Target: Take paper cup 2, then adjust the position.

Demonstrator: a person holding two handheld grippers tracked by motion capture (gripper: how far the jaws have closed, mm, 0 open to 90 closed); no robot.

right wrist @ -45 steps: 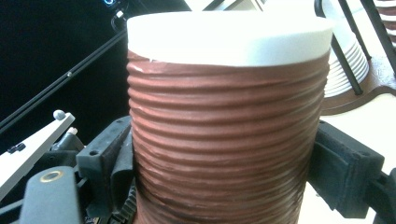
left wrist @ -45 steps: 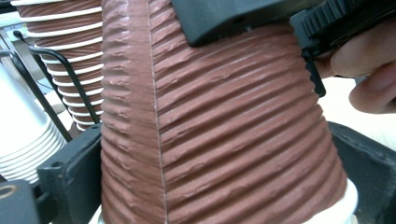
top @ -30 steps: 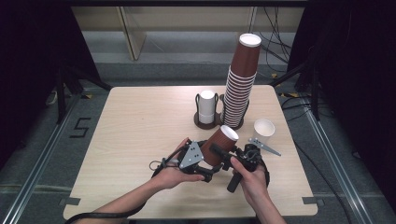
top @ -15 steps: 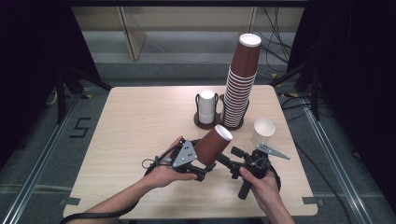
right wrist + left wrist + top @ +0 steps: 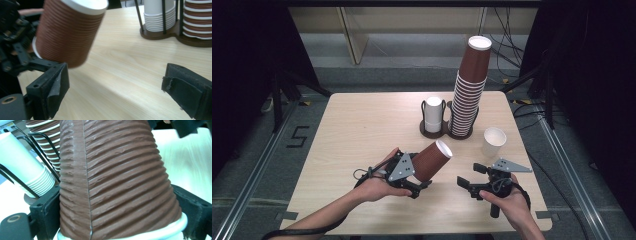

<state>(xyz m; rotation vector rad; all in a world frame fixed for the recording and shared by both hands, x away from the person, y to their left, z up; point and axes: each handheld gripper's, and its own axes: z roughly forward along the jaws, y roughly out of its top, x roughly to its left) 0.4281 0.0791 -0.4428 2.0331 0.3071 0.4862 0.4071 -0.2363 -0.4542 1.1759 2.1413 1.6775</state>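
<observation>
One ribbed brown cup [image 5: 430, 161], white-rimmed, tilted, clamped in left gripper [image 5: 414, 181]; right gripper [image 5: 468, 181] agape.

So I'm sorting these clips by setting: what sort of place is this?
Probably a lab or test bay set up for recording, not a café: a lone wooden table on a grey floor, dark curtains on both sides, loose cables behind, and a cup holder with stacked paper cups.
</observation>
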